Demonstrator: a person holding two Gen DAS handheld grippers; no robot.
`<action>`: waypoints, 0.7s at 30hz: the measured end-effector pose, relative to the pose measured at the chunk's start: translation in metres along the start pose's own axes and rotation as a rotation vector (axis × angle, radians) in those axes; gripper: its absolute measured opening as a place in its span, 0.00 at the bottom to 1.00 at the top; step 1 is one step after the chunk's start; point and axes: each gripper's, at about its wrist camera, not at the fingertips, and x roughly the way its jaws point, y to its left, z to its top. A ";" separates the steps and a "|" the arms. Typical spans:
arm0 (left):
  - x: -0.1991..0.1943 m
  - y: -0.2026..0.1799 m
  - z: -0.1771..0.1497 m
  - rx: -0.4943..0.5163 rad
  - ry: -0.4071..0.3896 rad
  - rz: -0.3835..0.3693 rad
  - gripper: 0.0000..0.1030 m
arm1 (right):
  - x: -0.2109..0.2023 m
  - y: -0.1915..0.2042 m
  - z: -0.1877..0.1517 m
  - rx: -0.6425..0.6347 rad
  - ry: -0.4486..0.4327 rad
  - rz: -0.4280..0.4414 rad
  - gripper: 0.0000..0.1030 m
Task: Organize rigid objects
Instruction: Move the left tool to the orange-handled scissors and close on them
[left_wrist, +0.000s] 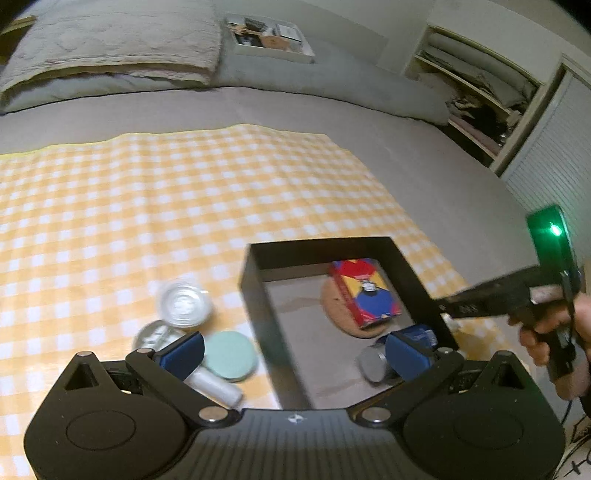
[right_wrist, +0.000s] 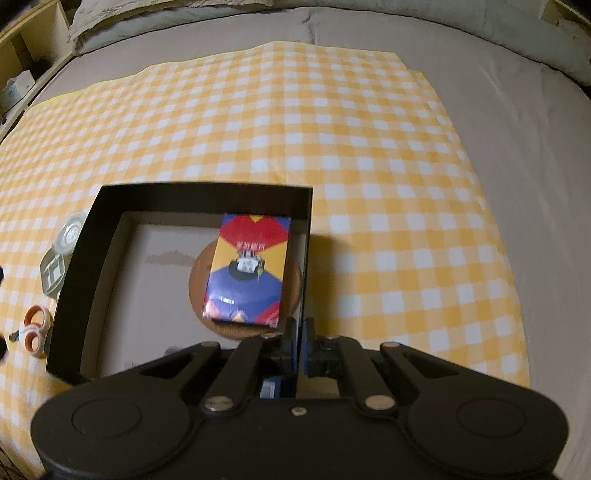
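Note:
A black open box (left_wrist: 258, 295) (right_wrist: 85, 254) sits on the yellow checked cloth (left_wrist: 184, 206). Inside lie a red, yellow and blue card box (left_wrist: 364, 291) (right_wrist: 249, 269) on a round cork coaster (left_wrist: 332, 306) (right_wrist: 197, 284), and a grey cylinder (left_wrist: 373, 363). My left gripper (left_wrist: 295, 354) is open, straddling the box's left wall, empty. My right gripper (right_wrist: 300, 350) is shut on the box's right wall (right_wrist: 304, 258); it also shows in the left wrist view (left_wrist: 480, 299). Left of the box lie a clear round container (left_wrist: 184, 304), a mint round lid (left_wrist: 229, 354) and a white cylinder (left_wrist: 216, 386).
A grey hexagonal lid (right_wrist: 53, 275) and two orange-and-white tape rolls (right_wrist: 35, 326) lie left of the box. The cloth lies on a grey bed (left_wrist: 369, 122) with pillows and a white tray (left_wrist: 269, 37) at the far end. Open shelves (left_wrist: 476, 96) stand at the right.

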 end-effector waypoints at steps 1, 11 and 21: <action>-0.003 0.005 0.000 -0.005 -0.003 0.007 1.00 | -0.001 -0.001 -0.004 -0.001 0.002 0.002 0.03; -0.024 0.048 -0.009 -0.052 -0.023 0.105 1.00 | -0.008 -0.003 -0.034 -0.017 -0.013 0.021 0.04; -0.011 0.070 -0.029 0.006 0.079 0.198 0.84 | -0.011 -0.006 -0.035 -0.013 -0.021 0.031 0.04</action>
